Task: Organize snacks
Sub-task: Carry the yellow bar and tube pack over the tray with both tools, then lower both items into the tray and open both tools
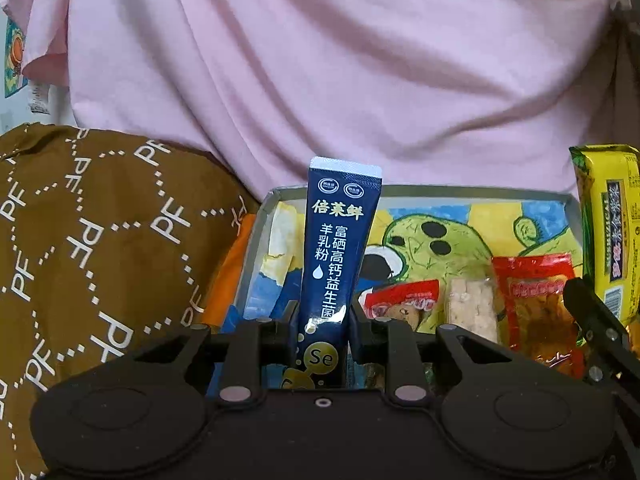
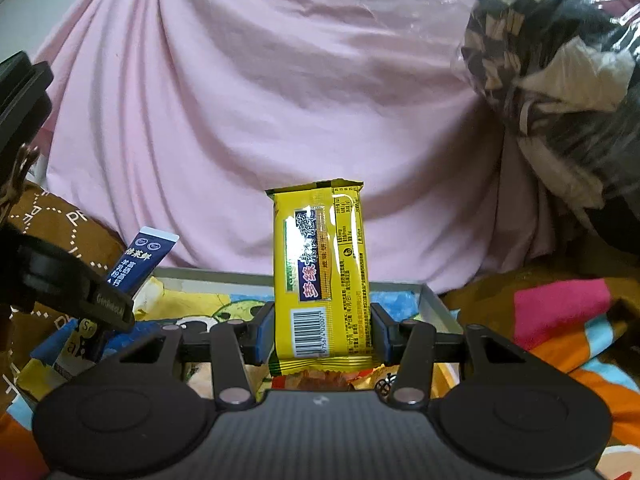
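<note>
The left gripper [image 1: 323, 320] is clamped tight on one navy powder stick [image 1: 338, 256], holding it upright over the left part of a shallow grey tray [image 1: 440, 191] with a cartoon-printed floor. The right gripper [image 2: 322, 330] is partly closed, gripping one yellow snack bar [image 2: 322, 272] upright above the tray's right side. Inside the tray lie two red packets [image 1: 536, 312] and one clear packet of pale cubes [image 1: 472, 308] near its right end. One pink cloth [image 1: 320, 60] hangs behind.
</note>
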### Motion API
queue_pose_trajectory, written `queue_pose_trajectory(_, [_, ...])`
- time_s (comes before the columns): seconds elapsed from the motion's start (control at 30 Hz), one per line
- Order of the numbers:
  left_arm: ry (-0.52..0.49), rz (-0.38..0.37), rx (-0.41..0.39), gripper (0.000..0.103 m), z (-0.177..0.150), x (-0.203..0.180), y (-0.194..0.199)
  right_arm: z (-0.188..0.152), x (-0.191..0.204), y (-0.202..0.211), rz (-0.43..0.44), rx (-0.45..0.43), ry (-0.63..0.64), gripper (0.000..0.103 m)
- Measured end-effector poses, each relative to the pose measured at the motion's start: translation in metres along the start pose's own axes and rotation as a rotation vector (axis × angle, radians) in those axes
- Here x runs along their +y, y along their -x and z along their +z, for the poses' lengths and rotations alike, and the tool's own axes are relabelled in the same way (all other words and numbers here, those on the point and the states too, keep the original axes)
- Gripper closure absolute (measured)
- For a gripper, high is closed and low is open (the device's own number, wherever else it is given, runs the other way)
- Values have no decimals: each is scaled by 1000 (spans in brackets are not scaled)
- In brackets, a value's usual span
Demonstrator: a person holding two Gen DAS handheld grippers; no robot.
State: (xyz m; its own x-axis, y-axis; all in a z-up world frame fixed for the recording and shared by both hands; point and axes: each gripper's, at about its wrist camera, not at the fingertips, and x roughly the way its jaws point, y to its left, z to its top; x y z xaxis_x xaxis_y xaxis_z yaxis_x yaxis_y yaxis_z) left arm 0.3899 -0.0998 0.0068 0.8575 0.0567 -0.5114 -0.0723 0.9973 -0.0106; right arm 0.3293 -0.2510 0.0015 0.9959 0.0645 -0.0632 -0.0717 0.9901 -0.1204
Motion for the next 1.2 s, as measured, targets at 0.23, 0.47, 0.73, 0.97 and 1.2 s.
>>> queue_pose_trajectory(0.23, [-6, -14, 35, 77, -1, 1, -10, -7, 3, -15, 22, 78, 5, 50])
queue_pose_trajectory(0.47, [-4, -15, 49, 75, -14, 4, -20, -20, 7, -29, 37, 177, 11, 50])
queue_pose_trajectory(0.73, [-13, -11, 33, 75, -15, 5, -21, -19, 8, -31, 35, 188, 14, 47])
queue_pose_trajectory(0.97, [-19, -12, 31, 74, -16, 4, -20, -18, 7, -31, 37, 191, 7, 46])
queue_pose_trajectory(1.2, [-15, -12, 33, 74, -17, 4, -21, -18, 7, -31, 38, 190, 9, 45])
